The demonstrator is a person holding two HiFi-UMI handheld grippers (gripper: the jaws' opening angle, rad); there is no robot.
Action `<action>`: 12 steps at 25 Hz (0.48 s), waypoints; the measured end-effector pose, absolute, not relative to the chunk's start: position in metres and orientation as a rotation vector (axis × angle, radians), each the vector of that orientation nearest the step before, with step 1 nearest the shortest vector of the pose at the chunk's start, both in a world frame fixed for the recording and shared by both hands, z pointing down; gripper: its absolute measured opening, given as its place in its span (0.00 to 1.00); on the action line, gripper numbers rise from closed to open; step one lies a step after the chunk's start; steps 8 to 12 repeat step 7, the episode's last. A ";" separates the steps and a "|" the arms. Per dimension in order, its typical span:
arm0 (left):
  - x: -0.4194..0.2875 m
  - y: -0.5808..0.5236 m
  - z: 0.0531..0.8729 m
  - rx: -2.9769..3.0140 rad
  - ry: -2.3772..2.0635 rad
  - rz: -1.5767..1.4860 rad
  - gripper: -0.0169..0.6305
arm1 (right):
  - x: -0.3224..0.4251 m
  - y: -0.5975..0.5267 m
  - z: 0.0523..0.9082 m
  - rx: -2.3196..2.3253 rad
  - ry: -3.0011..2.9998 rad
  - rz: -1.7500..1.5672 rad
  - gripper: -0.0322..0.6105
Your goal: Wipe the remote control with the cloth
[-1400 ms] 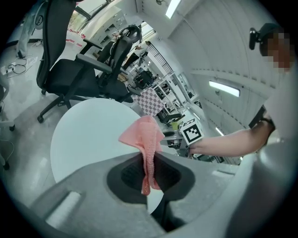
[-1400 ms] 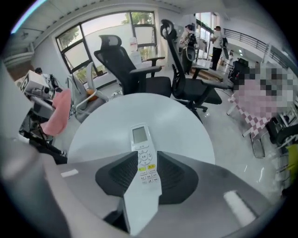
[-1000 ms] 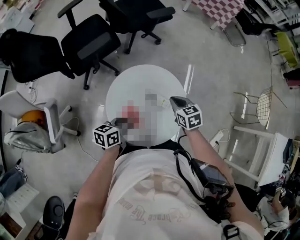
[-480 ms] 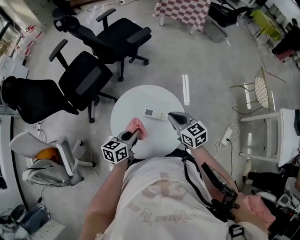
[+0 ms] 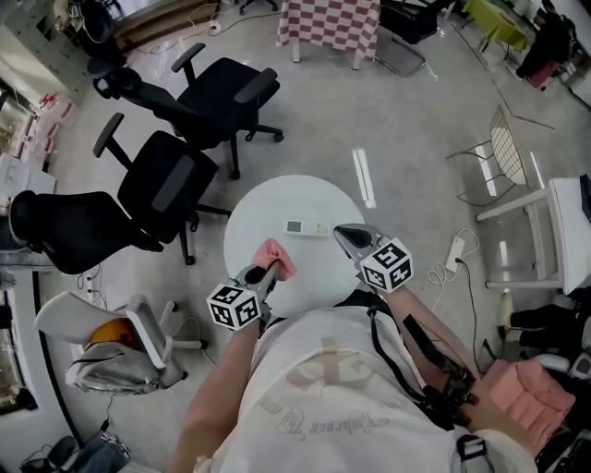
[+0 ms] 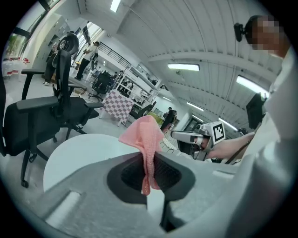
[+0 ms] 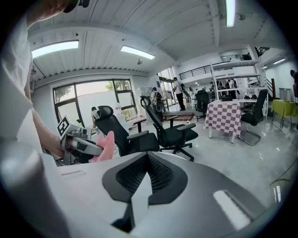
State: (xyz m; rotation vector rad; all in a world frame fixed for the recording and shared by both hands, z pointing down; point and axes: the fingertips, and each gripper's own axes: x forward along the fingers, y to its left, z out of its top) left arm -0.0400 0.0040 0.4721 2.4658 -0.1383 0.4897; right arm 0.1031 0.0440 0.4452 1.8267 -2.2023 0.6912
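A: Seeing what in the left claw [image 6: 149,173]?
B: Clamped on the cloth [image 6: 145,139], pink, pinched between both jaws, bunched up above them and trailing a thin tail below
A: And placed where, going by the head view?
B: Held over the near left part of the round white tabletop [image 5: 268,205], clear of the remote [image 5: 307,227]
A: And for the remote?
B: Lying flat near the middle of the tabletop, white, long side across the view, beyond both claws, touched by neither claw nor cloth
A: Now for the right claw [image 7: 145,175]?
B: Closed, jaws pressed together with nothing between; hanging over the near right part of the tabletop, tip close to the remote's right end, pointing away from the person and a little down
A: Seen from each other's cameras too?
B: Yes: from the left gripper view, the right claw off to the right, in a hand [image 6: 228,148]; from the right gripper view, the left claw off to the left with the pink cloth sticking up from it
A: Anything else about?
B: Black chairs [image 5: 171,180] past the tabletop on the grey floor [image 5: 406,139], a checked table [image 5: 328,23] farther off
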 end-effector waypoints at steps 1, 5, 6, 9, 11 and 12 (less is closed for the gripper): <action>-0.040 0.004 0.470 2.474 -0.138 0.489 0.06 | 0.102 0.046 0.445 1.832 -2.203 0.690 0.06; -0.045 0.008 0.468 2.487 -0.137 0.494 0.06 | 0.096 0.054 0.445 1.837 -2.206 0.689 0.06; -0.047 0.009 0.468 2.488 -0.137 0.495 0.06 | 0.094 0.056 0.445 1.837 -2.208 0.689 0.06; -0.049 0.010 0.468 2.489 -0.139 0.497 0.06 | 0.093 0.058 0.445 1.836 -2.209 0.689 0.06; -0.049 0.010 0.468 2.489 -0.139 0.497 0.06 | 0.093 0.058 0.445 1.836 -2.209 0.689 0.06; -0.049 0.010 0.468 2.489 -0.139 0.497 0.06 | 0.093 0.058 0.445 1.836 -2.209 0.689 0.06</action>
